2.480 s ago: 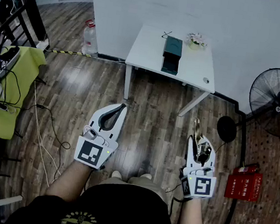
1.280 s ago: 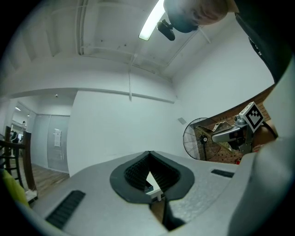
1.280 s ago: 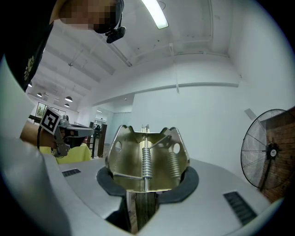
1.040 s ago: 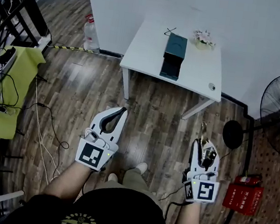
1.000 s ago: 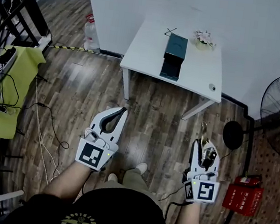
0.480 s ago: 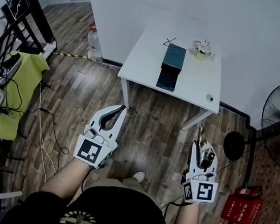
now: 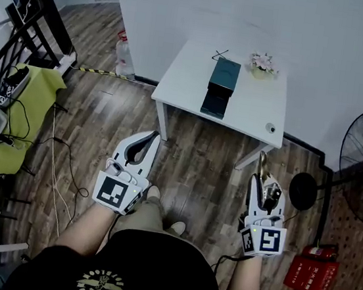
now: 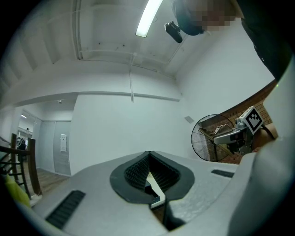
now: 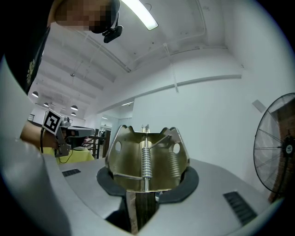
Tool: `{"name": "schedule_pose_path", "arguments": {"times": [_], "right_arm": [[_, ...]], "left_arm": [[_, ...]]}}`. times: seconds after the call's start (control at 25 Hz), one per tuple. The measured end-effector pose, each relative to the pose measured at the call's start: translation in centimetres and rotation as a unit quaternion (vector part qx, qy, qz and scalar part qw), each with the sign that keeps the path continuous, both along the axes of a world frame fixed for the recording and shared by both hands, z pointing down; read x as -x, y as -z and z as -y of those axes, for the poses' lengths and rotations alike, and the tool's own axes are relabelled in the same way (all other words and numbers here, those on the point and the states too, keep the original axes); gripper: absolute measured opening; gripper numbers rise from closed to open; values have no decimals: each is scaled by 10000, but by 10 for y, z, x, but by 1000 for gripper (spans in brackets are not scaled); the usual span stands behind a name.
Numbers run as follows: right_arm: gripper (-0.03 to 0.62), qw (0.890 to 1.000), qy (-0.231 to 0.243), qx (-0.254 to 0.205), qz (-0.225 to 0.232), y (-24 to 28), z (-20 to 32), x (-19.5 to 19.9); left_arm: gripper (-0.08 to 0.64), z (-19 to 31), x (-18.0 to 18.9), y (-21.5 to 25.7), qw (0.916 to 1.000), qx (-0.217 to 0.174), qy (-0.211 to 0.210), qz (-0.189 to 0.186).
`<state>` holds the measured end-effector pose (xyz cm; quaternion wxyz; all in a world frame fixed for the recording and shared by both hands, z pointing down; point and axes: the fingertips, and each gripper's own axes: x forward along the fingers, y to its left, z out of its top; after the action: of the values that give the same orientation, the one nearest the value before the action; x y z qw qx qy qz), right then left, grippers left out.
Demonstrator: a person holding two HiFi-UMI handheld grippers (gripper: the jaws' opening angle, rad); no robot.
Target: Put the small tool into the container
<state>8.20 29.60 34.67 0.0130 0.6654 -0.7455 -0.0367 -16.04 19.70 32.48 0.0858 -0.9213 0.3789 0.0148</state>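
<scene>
From the head we look steeply down on the floor [image 7: 198, 170], the table [image 7: 184, 75], the left gripper [image 7: 155, 134] and the right gripper [image 7: 261, 181] close below. Each gripper camera looks level along its jaws at the wall [image 8: 115, 129], the right one with the tool [image 9: 146, 156] close up. Both share the fan [image 8: 214, 138], and each catches the other gripper.

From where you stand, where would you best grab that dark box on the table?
Likely across the long sides of the dark box, coming from the near edge of the table: it lies lengthwise towards the person. The left gripper is free; the right gripper holds the metal clip.
</scene>
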Motion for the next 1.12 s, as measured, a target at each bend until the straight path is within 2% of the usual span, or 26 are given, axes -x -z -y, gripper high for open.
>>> {"name": "schedule_pose_path", "arguments": {"times": [0.8, 1.12], "right_arm": [[126, 9991, 56, 414, -32, -27, 49, 4], [126, 9988, 50, 478, 32, -33, 88, -3]], "left_arm": [[6, 46, -9, -27, 9996, 284, -56, 32], [6, 85, -18, -34, 9993, 359, -94, 64]]}}
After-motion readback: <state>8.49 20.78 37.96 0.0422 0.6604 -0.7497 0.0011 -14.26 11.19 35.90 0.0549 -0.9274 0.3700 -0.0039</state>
